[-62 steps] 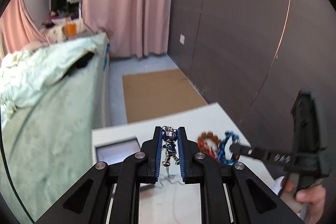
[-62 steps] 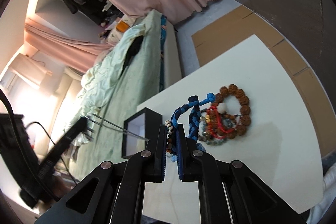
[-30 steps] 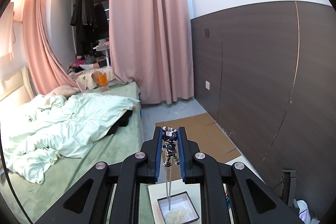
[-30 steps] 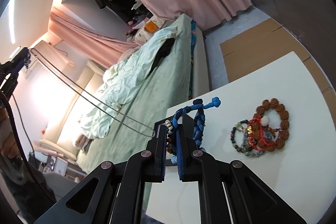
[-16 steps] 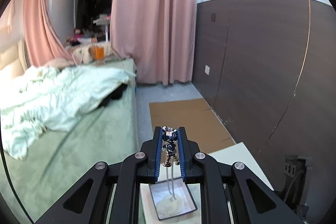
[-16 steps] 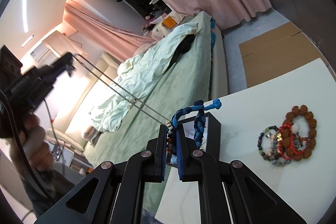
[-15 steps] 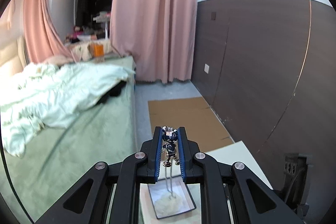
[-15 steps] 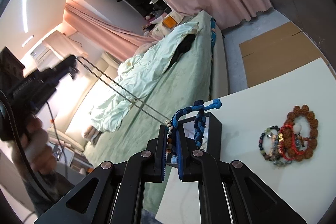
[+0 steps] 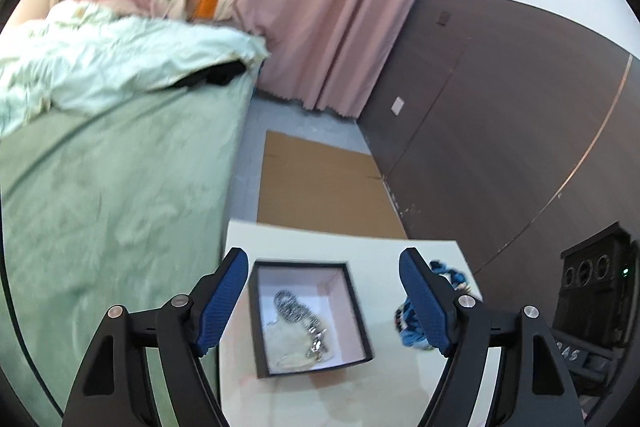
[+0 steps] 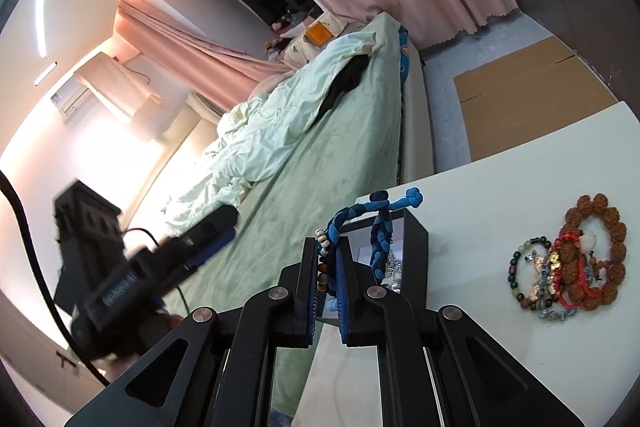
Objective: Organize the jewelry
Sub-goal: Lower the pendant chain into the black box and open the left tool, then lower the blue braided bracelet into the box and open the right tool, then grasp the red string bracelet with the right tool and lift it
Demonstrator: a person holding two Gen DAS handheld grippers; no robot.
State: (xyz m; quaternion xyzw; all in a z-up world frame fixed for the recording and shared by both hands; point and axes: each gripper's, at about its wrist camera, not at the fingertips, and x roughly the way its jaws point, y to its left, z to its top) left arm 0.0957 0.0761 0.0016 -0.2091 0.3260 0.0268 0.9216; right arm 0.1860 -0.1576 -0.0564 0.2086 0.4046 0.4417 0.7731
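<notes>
— What's the room like?
— Pink curtains point(image 9: 320, 7), a dark panelled wall point(image 9: 500, 107), a bed point(image 9: 112, 167) under a pale green duvet point(image 10: 280, 131).
— The floor?
— Grey, with flat cardboard point(image 9: 320, 183) lying beyond the white table point(image 10: 500, 187).

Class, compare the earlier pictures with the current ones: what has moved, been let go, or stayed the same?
The left gripper came down over the black box; its jaws are opening, and the silver necklace it held now lies inside. The right gripper stays shut on the blue braided bracelet. The pile of bead bracelets on the white table is unchanged.
</notes>
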